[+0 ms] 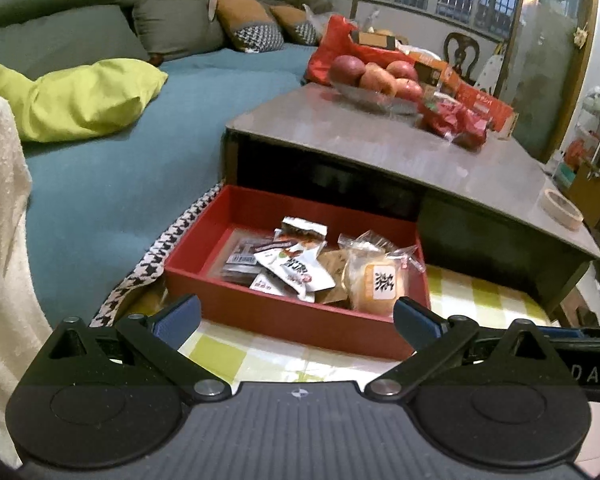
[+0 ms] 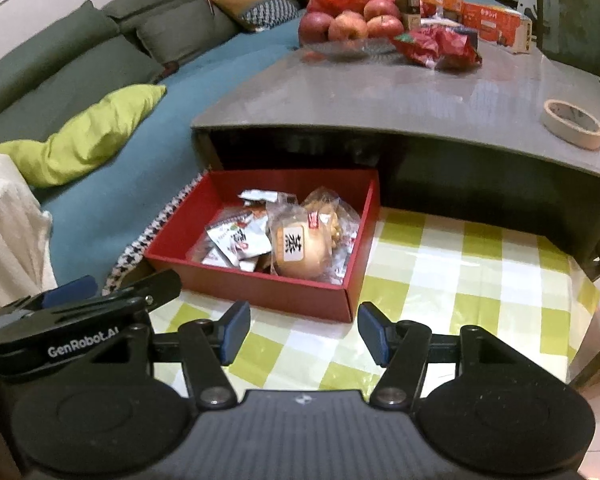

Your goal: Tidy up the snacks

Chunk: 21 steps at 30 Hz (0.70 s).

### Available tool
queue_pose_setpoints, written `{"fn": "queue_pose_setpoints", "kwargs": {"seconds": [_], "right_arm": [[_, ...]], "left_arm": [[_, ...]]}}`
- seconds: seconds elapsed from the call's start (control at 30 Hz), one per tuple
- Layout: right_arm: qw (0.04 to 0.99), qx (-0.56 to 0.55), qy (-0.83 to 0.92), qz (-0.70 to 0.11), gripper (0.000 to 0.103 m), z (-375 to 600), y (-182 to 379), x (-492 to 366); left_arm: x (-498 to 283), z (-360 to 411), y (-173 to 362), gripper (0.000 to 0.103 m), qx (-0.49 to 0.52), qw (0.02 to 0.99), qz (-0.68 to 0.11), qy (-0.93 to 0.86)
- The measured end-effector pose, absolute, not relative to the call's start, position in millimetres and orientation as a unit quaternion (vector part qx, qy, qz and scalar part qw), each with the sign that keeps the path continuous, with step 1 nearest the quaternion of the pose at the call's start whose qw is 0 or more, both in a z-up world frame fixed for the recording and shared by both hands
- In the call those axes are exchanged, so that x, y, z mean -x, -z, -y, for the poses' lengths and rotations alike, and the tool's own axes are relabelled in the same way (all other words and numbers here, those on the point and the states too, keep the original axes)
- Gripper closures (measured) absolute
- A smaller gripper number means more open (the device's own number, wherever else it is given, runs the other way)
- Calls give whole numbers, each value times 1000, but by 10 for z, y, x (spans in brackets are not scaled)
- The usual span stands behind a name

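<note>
Both tongs, left tongs [image 1: 296, 320] and right tongs [image 2: 303, 334], hang released just before the red box [image 2: 284, 294]; packets [image 2: 244, 242] are already boxed. Remaining, likely: the red snack bags [image 2: 436, 46] beyond it.

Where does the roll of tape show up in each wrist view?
Left wrist: the roll of tape sits at the right edge, on the grey table's near corner.
Right wrist: the tape is upper right, on the same tabletop.
Shared landmark: the red box of snacks below the table edge.
</note>
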State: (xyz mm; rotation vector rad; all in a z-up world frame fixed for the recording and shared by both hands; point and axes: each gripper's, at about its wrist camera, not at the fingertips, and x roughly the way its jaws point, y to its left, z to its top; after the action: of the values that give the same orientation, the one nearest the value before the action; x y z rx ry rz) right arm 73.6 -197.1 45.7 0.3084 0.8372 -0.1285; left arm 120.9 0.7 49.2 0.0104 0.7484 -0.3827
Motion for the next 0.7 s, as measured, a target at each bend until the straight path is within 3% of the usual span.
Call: {"fn": "queue_pose_setpoints", "kwargs": {"seconds": [0.7], "right_arm": [[910,-160,43,-381,33,1991,-553,-684]], "left_arm": [[-1284,-41,-530,0,31,905,-365,218]]}}
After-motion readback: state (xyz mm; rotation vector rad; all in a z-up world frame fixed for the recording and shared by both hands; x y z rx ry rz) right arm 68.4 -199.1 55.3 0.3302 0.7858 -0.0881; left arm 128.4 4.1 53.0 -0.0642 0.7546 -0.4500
